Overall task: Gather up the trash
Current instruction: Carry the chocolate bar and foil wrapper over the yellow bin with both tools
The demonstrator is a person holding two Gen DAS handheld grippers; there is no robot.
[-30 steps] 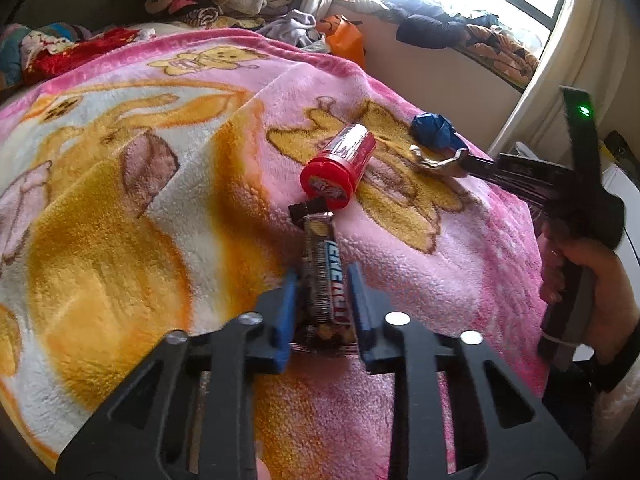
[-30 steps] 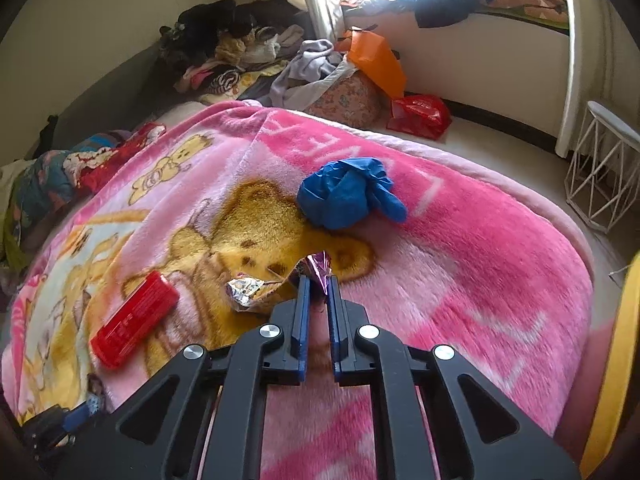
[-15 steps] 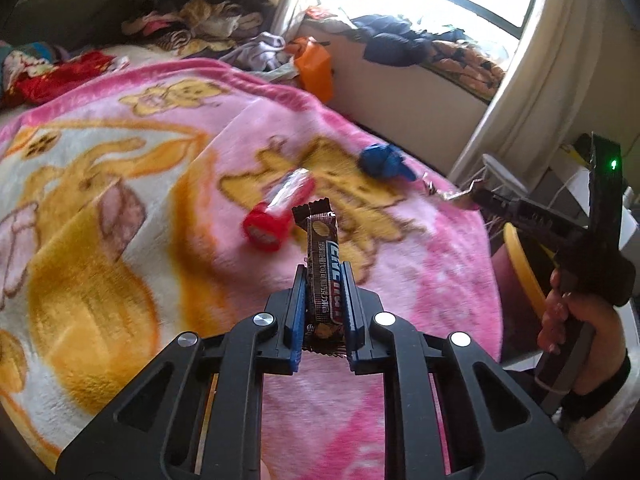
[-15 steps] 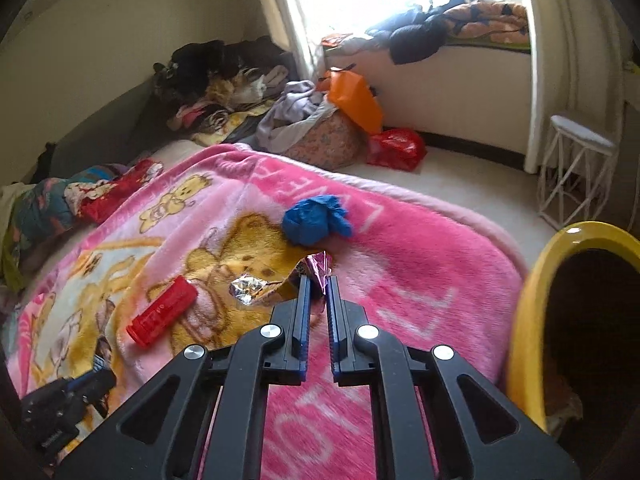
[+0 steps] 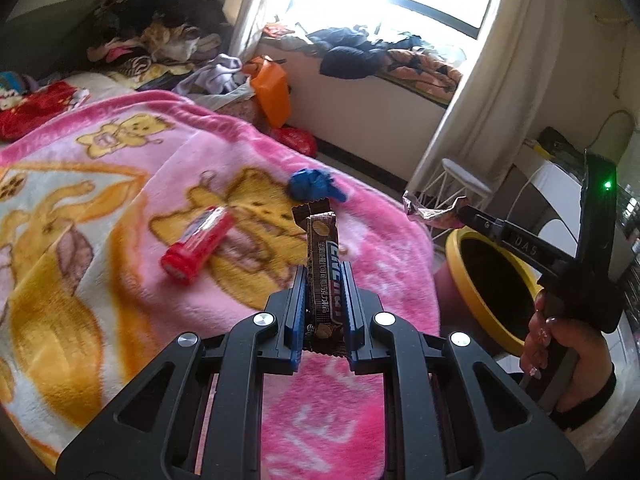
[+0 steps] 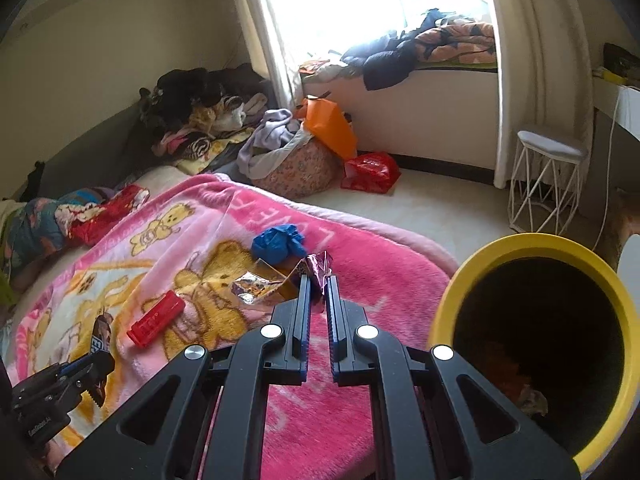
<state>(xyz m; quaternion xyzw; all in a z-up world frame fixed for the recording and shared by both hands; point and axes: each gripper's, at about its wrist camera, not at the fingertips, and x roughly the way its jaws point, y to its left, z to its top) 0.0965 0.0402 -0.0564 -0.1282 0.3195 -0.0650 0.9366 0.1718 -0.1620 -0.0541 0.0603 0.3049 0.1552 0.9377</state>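
My left gripper is shut on a brown snack-bar wrapper that stands upright between its blue pads, lifted off the pink blanket. My right gripper is shut on a crumpled foil wrapper, held above the blanket's edge; the foil wrapper also shows at its tips in the left wrist view. A red tube and a blue crumpled ball lie on the blanket. The yellow-rimmed bin stands open beside the bed, just right of the right gripper.
A white wire stool stands by the curtain. An orange bag, a red bag and piled clothes sit on the floor beyond the bed. A hand holds the right gripper's handle.
Both grippers have risen off the blanket with their wrappers and swung right toward the bed's edge. The yellow bin has come into view beside them.
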